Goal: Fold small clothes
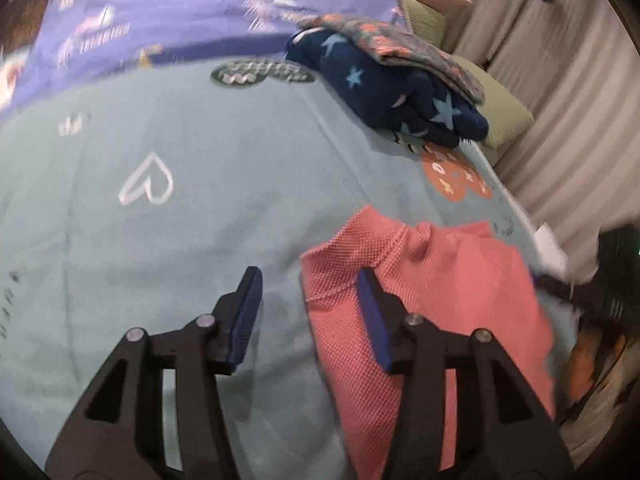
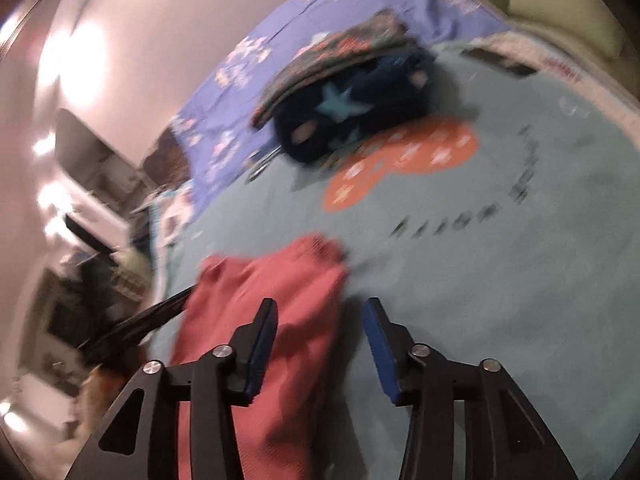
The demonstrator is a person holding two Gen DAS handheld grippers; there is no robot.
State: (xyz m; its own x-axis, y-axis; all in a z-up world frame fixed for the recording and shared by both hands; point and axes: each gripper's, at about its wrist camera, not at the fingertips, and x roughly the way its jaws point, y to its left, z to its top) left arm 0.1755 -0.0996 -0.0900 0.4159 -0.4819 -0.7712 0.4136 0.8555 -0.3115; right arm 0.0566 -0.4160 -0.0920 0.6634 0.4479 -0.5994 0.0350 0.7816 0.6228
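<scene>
A small pink-red mesh garment (image 1: 432, 300) lies crumpled on the teal blanket (image 1: 180, 240). My left gripper (image 1: 310, 304) is open above the blanket, its right finger over the garment's left edge. The garment also shows in the right wrist view (image 2: 280, 312), blurred. My right gripper (image 2: 320, 332) is open, its left finger over the garment, its right finger over the bare blanket (image 2: 500, 300). Neither gripper holds anything.
A stack of folded clothes, navy with stars (image 1: 400, 92) under a floral piece (image 1: 400, 40), sits at the blanket's far side, also in the right wrist view (image 2: 348, 100). A purple printed sheet (image 1: 180, 12) lies beyond. Green cushions (image 1: 504, 116) and curtains are right.
</scene>
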